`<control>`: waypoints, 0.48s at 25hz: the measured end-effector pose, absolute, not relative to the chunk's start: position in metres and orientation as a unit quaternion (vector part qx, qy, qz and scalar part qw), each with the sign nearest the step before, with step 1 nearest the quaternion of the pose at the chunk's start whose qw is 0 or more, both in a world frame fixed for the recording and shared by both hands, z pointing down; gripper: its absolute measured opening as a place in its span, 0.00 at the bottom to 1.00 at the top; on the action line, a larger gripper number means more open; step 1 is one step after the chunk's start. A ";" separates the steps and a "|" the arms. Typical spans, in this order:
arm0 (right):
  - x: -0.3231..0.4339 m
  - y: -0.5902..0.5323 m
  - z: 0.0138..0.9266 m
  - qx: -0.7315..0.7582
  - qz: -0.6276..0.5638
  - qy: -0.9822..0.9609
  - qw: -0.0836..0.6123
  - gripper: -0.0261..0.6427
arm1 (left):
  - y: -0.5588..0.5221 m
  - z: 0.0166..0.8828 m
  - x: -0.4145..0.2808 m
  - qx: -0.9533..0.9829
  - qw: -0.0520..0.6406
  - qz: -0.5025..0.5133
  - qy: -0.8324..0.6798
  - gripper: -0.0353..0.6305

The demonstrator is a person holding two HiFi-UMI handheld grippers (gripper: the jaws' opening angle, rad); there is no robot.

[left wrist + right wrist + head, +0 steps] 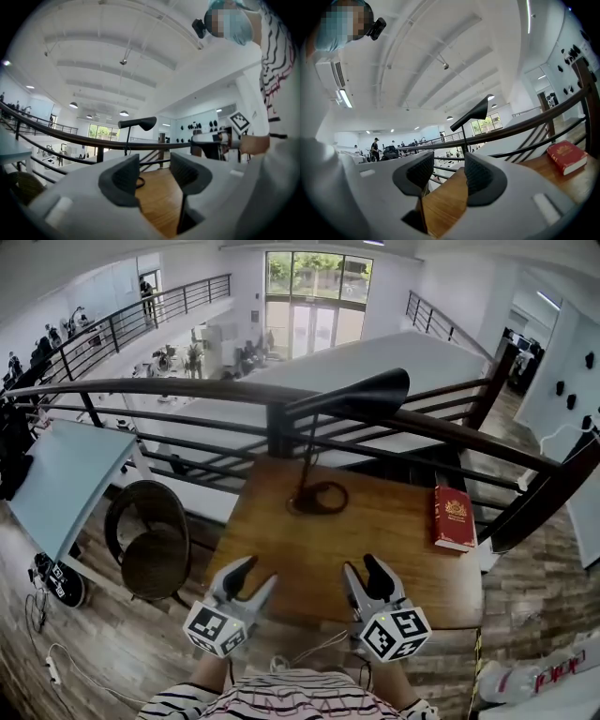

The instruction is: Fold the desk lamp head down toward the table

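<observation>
A black desk lamp stands at the far side of the wooden table (281,549). Its ring base (318,498) rests on the wood, and a thin stem rises to the long head (361,393), which points left and slightly down. Both grippers hover over the table's near edge, well short of the lamp. The left gripper (253,579) is open with nothing between its fingers. The right gripper (364,570) is also open and empty. The lamp head (138,123) shows beyond the left gripper (154,172), and the lamp head (476,112) also shows beyond the right gripper (449,172).
A red book (454,517) lies at the table's right edge; the red book (566,157) also shows in the right gripper view. A dark railing (187,388) runs just behind the table. A round wicker chair (150,542) stands to the left. Cables lie on the floor.
</observation>
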State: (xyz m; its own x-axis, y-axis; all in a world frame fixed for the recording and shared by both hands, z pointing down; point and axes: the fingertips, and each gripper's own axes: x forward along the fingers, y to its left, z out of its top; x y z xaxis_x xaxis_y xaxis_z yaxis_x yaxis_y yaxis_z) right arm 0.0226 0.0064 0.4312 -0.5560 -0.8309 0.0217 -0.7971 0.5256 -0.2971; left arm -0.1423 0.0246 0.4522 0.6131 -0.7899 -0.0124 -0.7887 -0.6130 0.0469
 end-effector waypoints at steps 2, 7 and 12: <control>0.021 0.002 0.432 -0.474 -0.139 0.867 0.059 0.33 | 0.017 0.454 -0.145 0.900 0.024 -0.019 -0.434 0.36; 0.021 -0.016 0.432 -0.483 -0.138 0.863 0.052 0.33 | -0.001 0.460 -0.143 0.905 0.036 -0.022 -0.424 0.36; 0.034 -0.048 0.428 -0.479 -0.123 0.868 0.051 0.32 | -0.032 0.463 -0.126 0.904 0.039 -0.023 -0.424 0.36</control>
